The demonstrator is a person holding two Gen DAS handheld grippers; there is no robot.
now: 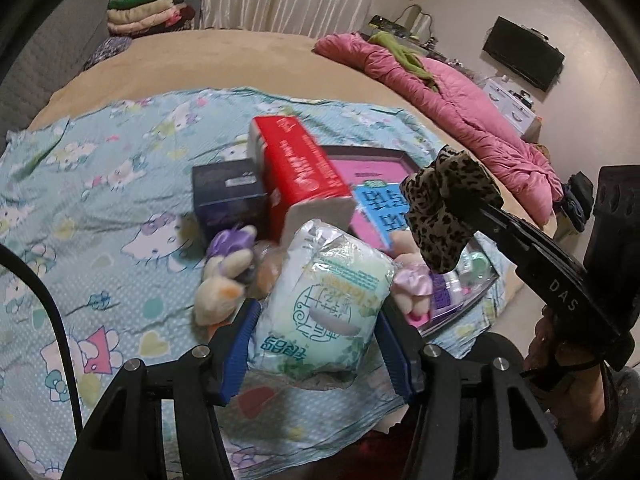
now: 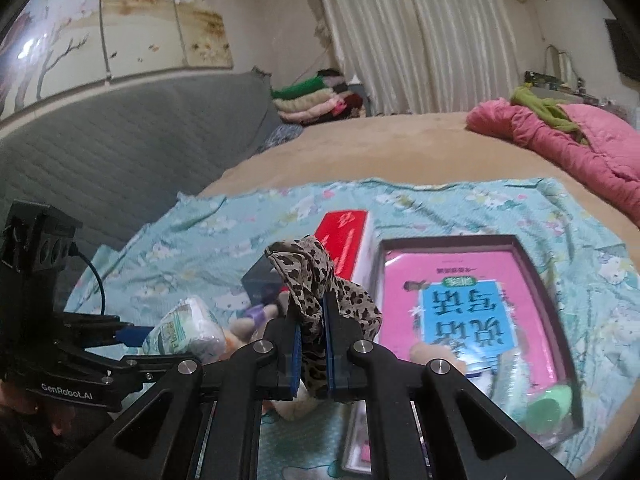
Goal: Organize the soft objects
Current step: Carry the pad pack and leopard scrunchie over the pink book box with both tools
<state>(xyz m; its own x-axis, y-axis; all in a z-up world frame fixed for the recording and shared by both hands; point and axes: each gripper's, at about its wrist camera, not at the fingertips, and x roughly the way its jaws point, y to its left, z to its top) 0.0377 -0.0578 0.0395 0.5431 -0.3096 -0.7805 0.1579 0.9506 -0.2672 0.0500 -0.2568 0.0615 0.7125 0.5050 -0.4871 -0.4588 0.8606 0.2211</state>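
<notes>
- the left gripper (image 1: 318,338) is clamped on a soft pale-green plastic-wrapped pack (image 1: 326,300), one blue pad (image 1: 240,344) pressed on each flank; the pack stands up out of the jaws, lifted off the bed, its long axis running away from the camera along the fingers.
- the right gripper (image 2: 312,344) is shut tight on a leopard-print fabric scrunchie (image 2: 320,300); the cloth is pinched between the blue pads and bunches loosely above and below them.
- both hands are loaded and in the air, so i judge the coming move to be a placement, not a pick.
- beneath them, on the turquoise cartoon-print sheet (image 1: 100,184), lies the clutter: a red tissue box (image 1: 300,172) leaning over a dark navy box (image 1: 228,200), a small plush toy with a purple bow (image 1: 226,272) just beside them, a lilac satin scrunchie (image 1: 414,282), and a shallow dark-rimmed tray (image 2: 536,276) holding a pink-and-blue book (image 2: 460,308).
- the relation that matters: seen from the right wrist, the tray lies ahead and to the right of the leopard scrunchie, with the red box to its left; the right hand looks nearer the tray, the left hand nearer the plush toy and boxes.
- which spot is meant for the soft things i cannot tell.
- likely risk: the floppy scrunchie may snag on a pad when let go.
</notes>
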